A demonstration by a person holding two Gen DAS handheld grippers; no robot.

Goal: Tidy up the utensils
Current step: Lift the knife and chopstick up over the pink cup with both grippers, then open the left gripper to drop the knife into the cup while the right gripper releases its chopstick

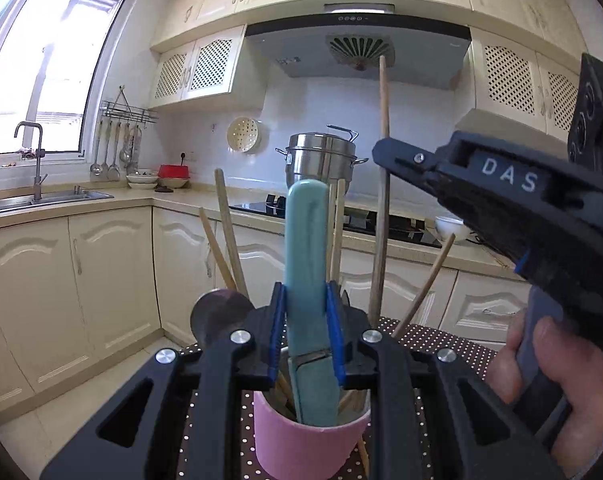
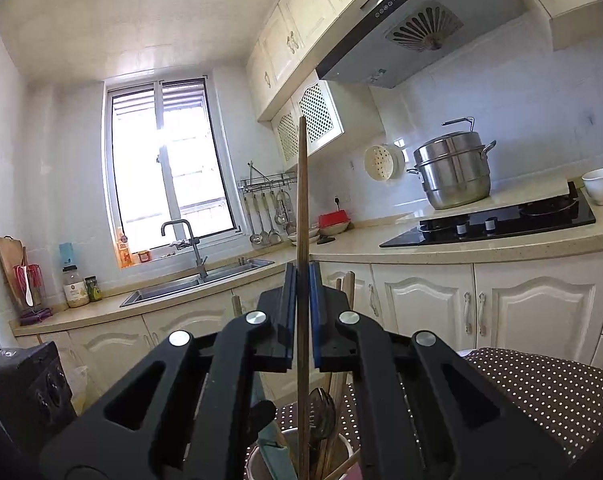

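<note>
A pink cup (image 1: 313, 446) stands on a dotted brown cloth (image 1: 445, 346) and holds several wooden chopsticks (image 1: 231, 240) and a metal spoon (image 1: 221, 314). My left gripper (image 1: 307, 320) is shut on a teal-handled utensil (image 1: 306, 240), upright, with its lower end inside the cup. My right gripper (image 1: 383, 152), seen from the side with a hand (image 1: 541, 364) on its grip, is shut on a long wooden stick (image 1: 383, 100) that reaches down behind the cup. In the right wrist view the right gripper (image 2: 303, 312) clamps that stick (image 2: 302, 200) above the spoon (image 2: 322, 408) and teal handle (image 2: 272, 456).
Behind runs an L-shaped counter with a black hob (image 2: 501, 222), a steel steamer pot (image 2: 453, 176), a white bowl (image 2: 601, 184) and a sink with tap (image 2: 197, 280). Cream cabinets (image 1: 113, 280) stand below. Ladles hang on a wall rack (image 1: 117, 152).
</note>
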